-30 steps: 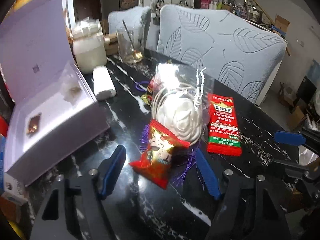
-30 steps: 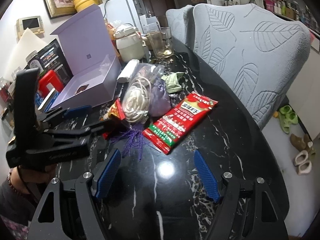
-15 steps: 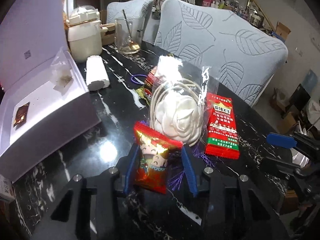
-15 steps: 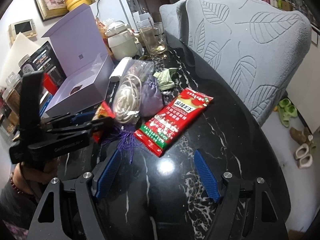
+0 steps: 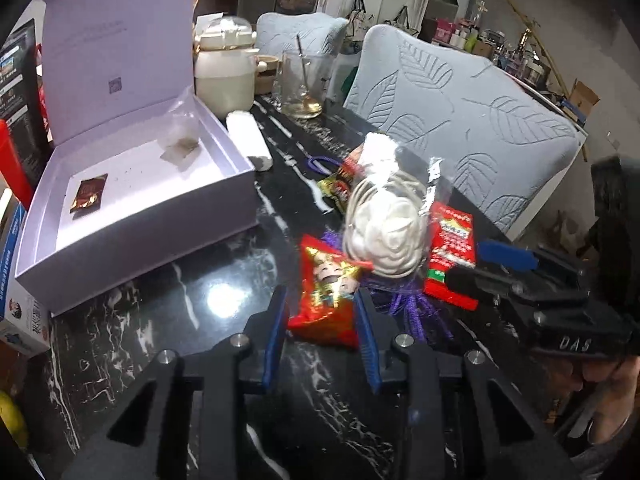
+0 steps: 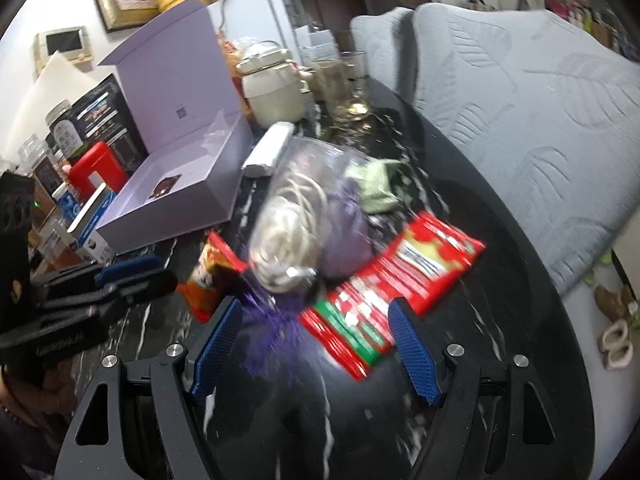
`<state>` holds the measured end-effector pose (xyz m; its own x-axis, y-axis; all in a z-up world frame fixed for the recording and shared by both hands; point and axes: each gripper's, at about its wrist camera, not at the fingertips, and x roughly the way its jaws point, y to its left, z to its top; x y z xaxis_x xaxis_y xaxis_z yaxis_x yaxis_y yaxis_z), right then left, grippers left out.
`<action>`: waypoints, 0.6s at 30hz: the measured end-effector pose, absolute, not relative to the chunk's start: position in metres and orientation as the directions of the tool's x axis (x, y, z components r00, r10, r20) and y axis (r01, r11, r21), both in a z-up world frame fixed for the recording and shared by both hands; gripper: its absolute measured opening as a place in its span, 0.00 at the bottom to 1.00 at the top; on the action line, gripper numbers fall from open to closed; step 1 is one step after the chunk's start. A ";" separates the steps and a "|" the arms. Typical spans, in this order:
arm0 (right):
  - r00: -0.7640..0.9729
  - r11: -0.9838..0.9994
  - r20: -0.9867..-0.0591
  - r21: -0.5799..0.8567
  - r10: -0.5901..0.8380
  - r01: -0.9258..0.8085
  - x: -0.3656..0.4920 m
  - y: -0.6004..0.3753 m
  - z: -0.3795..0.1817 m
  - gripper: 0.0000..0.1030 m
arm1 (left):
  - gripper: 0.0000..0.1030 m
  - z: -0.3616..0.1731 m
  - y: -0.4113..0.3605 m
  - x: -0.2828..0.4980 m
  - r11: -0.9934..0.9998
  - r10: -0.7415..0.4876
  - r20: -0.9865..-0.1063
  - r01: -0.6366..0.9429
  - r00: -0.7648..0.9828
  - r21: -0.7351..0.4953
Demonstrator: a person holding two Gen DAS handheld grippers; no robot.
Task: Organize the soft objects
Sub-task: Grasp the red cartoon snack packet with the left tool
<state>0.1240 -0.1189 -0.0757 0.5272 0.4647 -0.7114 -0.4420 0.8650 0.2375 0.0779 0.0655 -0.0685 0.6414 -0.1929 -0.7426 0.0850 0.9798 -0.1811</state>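
Right wrist view is motion-blurred: print on the long red packet [image 6: 394,284] is unreadable, and the purple tassel [image 6: 272,328] is a smear. Left tongs [image 5: 322,318] are narrow, blue pads against both sides of the red snack bag [image 5: 326,292]; whether the bag rests on the black marble surface [image 5: 200,320] or is lifted cannot be told. In the right view that bag [image 6: 208,276] is half hidden behind the left tongs [image 6: 132,276]. Right tongs [image 6: 316,344] stand wide, holding nothing, over the tassel and the packet's near end. The clear bag of white cord [image 5: 384,232] lies mid-surface, touching the snack bag. Only the left view shows the lilac box [image 5: 140,216] interior clearly: a small brown sachet [image 5: 88,198]. Only the right view shows a green wrapper [image 6: 376,184] behind the cord bag [image 6: 292,224].
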 end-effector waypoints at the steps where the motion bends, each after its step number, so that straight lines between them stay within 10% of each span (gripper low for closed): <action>1: 0.529 0.866 -0.712 0.231 0.462 -0.444 0.127 -0.116 -0.076 0.74 | 0.32 -0.071 0.067 0.080 0.973 -0.223 -0.738 0.094 0.637 -0.213; 10: 0.548 0.880 -0.713 0.214 0.437 -0.424 0.128 -0.114 -0.073 0.74 | 0.32 -0.085 0.055 0.099 0.977 -0.215 -0.789 0.116 0.576 -0.181; 18: 0.542 0.889 -0.725 0.222 0.425 -0.400 0.124 -0.123 -0.077 0.74 | 0.51 -0.100 0.051 0.111 0.989 -0.147 -0.826 0.082 0.544 -0.123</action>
<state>0.1242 -0.1234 -0.0770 0.5418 0.4249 -0.7252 -0.4002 0.8891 0.2220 0.1110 0.0506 -0.1000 0.5442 -0.1473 -0.8259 0.0818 0.9891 -0.1225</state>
